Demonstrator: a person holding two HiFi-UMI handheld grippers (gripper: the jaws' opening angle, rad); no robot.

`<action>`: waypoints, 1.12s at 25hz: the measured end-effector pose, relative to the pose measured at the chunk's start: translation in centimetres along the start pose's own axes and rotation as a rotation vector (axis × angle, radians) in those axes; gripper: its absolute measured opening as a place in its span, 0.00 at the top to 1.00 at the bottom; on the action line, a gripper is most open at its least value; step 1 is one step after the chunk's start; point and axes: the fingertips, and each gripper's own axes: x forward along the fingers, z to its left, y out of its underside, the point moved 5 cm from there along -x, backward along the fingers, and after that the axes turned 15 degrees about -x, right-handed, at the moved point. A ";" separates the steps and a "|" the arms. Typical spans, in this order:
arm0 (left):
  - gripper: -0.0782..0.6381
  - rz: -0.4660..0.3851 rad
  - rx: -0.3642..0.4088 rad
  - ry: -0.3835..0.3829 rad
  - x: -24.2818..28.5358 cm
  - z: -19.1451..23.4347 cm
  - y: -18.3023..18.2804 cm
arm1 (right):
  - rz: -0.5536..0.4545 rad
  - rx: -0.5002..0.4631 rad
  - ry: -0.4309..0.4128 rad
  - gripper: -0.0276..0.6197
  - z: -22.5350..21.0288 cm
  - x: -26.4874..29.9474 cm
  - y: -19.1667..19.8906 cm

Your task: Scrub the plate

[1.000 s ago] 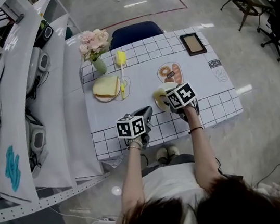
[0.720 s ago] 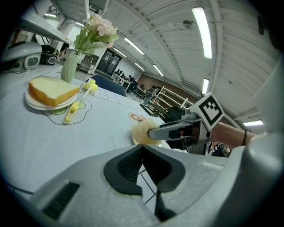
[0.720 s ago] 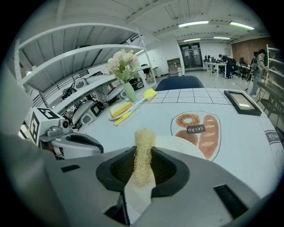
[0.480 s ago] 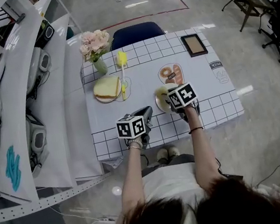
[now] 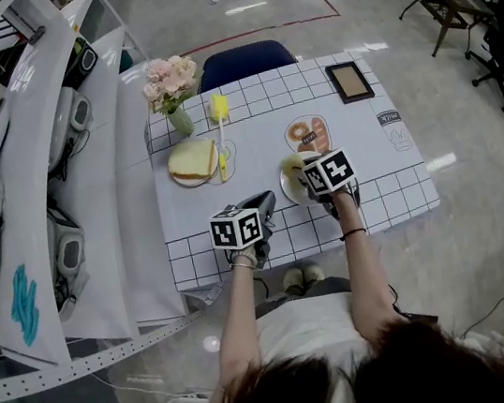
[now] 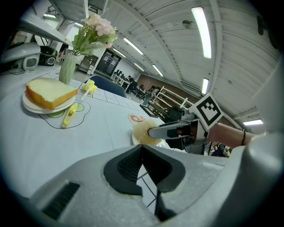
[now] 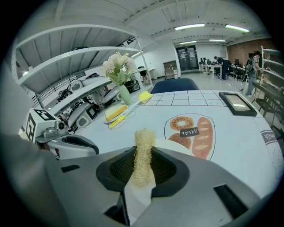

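Observation:
A small white plate (image 5: 290,192) lies near the table's front edge. My right gripper (image 5: 304,170) hovers over it, shut on a pale yellow loofah scrubber (image 5: 291,163). In the right gripper view the scrubber (image 7: 144,139) stands pinched upright between the dark pads, with the plate (image 7: 179,148) just beyond them. My left gripper (image 5: 265,201) rests low to the left of the plate, apart from it. Its jaws (image 6: 142,148) are shut with nothing between them. From there the scrubber (image 6: 143,131) and the right gripper (image 6: 171,130) show over the plate (image 6: 171,145).
A slab of bread on a plate (image 5: 192,161) sits at the back left, with a yellow brush (image 5: 218,116) beside it. A vase of pink flowers (image 5: 171,80) and a dark picture frame (image 5: 347,79) stand along the far edge. A printed bread mat (image 5: 307,132) lies beyond the plate.
The right gripper has carried the scrubber a little toward the far side of the plate. The left gripper has stayed where it was.

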 end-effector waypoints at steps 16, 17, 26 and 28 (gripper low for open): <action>0.88 0.027 0.029 0.026 0.7 -0.8 0.1 | -0.002 0.028 0.066 0.83 -1.1 -0.6 0.3; 0.88 0.027 0.030 0.026 0.7 -0.8 0.1 | -0.002 0.031 0.070 0.83 -1.2 -0.7 0.3; 0.88 0.033 0.031 0.026 0.9 -0.9 0.2 | 0.001 0.062 0.109 0.83 -1.9 -1.2 0.8; 0.88 0.035 0.033 0.027 1.0 -1.0 0.2 | 0.002 0.070 0.118 0.83 -2.1 -1.4 0.9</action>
